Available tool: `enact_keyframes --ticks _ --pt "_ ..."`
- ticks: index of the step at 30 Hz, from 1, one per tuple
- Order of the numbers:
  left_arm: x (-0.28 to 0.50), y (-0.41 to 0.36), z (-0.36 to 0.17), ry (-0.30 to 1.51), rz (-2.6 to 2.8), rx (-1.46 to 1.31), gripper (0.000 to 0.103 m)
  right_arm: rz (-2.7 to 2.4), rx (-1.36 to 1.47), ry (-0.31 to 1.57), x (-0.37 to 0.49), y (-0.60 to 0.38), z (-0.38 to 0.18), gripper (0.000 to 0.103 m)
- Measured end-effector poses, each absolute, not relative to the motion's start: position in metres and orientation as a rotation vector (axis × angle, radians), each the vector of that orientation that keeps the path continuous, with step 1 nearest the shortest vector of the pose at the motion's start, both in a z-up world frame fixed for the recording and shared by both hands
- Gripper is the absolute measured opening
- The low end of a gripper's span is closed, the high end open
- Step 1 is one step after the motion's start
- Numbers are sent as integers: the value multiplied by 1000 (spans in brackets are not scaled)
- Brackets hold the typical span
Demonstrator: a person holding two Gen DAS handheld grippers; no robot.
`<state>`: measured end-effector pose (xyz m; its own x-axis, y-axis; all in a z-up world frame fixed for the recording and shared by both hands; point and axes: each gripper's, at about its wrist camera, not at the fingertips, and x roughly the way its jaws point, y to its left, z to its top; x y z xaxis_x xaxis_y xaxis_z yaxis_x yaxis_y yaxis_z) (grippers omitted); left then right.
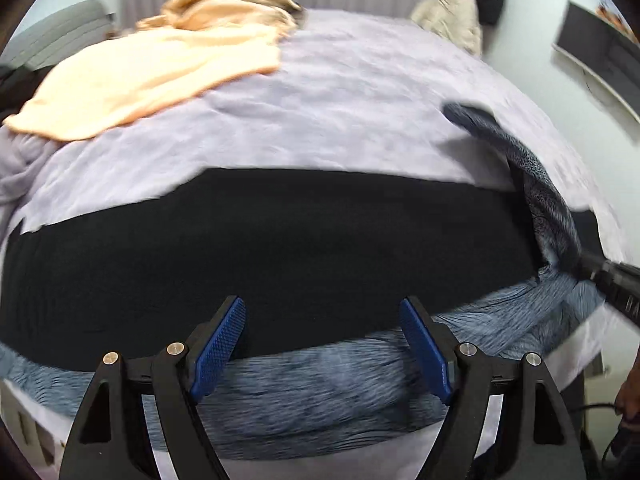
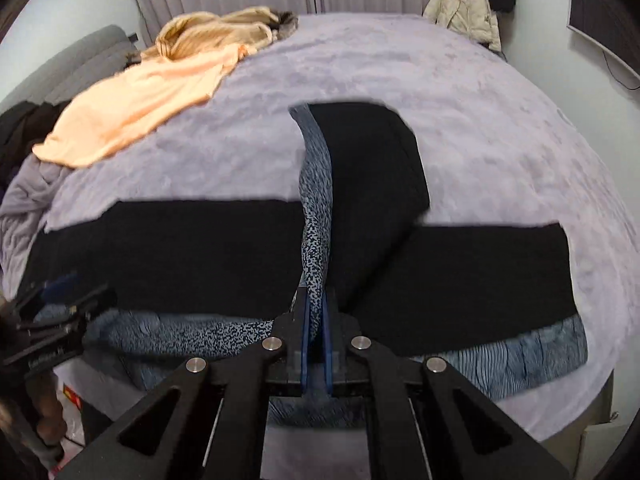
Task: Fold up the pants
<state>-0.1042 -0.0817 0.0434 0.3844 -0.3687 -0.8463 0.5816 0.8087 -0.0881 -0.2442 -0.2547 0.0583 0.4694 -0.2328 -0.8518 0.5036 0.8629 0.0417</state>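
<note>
Black pants (image 1: 280, 240) with a blue-grey patterned inside lie lengthwise across a lilac bedspread (image 1: 360, 100). My left gripper (image 1: 322, 306) hovers open over their near edge, nothing between its blue pads. My right gripper (image 2: 316, 298) is shut on a patterned strip (image 2: 316, 216) of the pants (image 2: 180, 256), and a black flap (image 2: 372, 168) rises from it, lifted and folded over toward the far side. In the left wrist view the right gripper (image 1: 612, 280) shows at the right edge with the raised cloth. The left gripper (image 2: 60, 312) appears blurred at the left of the right wrist view.
A peach garment (image 2: 132, 108) and a tan striped one (image 2: 212, 28) lie at the bed's far left. A beige jacket (image 2: 464, 8) hangs at the far right wall. A dark screen (image 1: 596, 48) is on the right wall. The bed's near edge runs just below the pants.
</note>
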Motion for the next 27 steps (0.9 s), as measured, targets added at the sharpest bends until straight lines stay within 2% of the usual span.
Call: enact_keyframes --ticks 1,2,4,6,8,10,14,17,18,19,20,22,27 --pt "-107 -93 34 1029 -625 271 80 -448 292 1035 -247 -253 41 6" --pt "-110 -101 26 1024 -612 307 83 -441 295 1058 -252 -253 32 14" --pt "-118 -110 23 962 -581 353 98 -443 308 1054 -260 -254 27 22" --pt "-115 -109 21 965 -575 348 100 -461 287 1019 -264 -253 37 40" --pt "-111 -102 20 987 -572 319 102 -507 230 931 -264 -250 56 72" --pt "-109 -98 18 999 -574 306 102 -526 150 867 -254 -247 68 77" --pt "-108 -96 17 991 -555 313 102 -531 -43 913 -193 -244 65 77" --pt "-113 -100 16 998 -552 306 102 -506 -154 1067 -135 -251 33 76" --pt "-112 -100 16 998 -553 306 102 -511 -172 1090 -125 -257 24 73" --pt "-111 -100 14 1000 -553 308 102 -515 -140 1074 -119 -267 21 43" --pt "-112 -97 14 1003 -555 308 102 -522 -76 1074 -118 -279 24 10" --pt "-112 -95 16 1006 -560 305 102 -518 83 1015 -137 -303 42 10" --pt "-116 -95 28 996 -606 314 102 -600 232 728 -242 -320 100 9"
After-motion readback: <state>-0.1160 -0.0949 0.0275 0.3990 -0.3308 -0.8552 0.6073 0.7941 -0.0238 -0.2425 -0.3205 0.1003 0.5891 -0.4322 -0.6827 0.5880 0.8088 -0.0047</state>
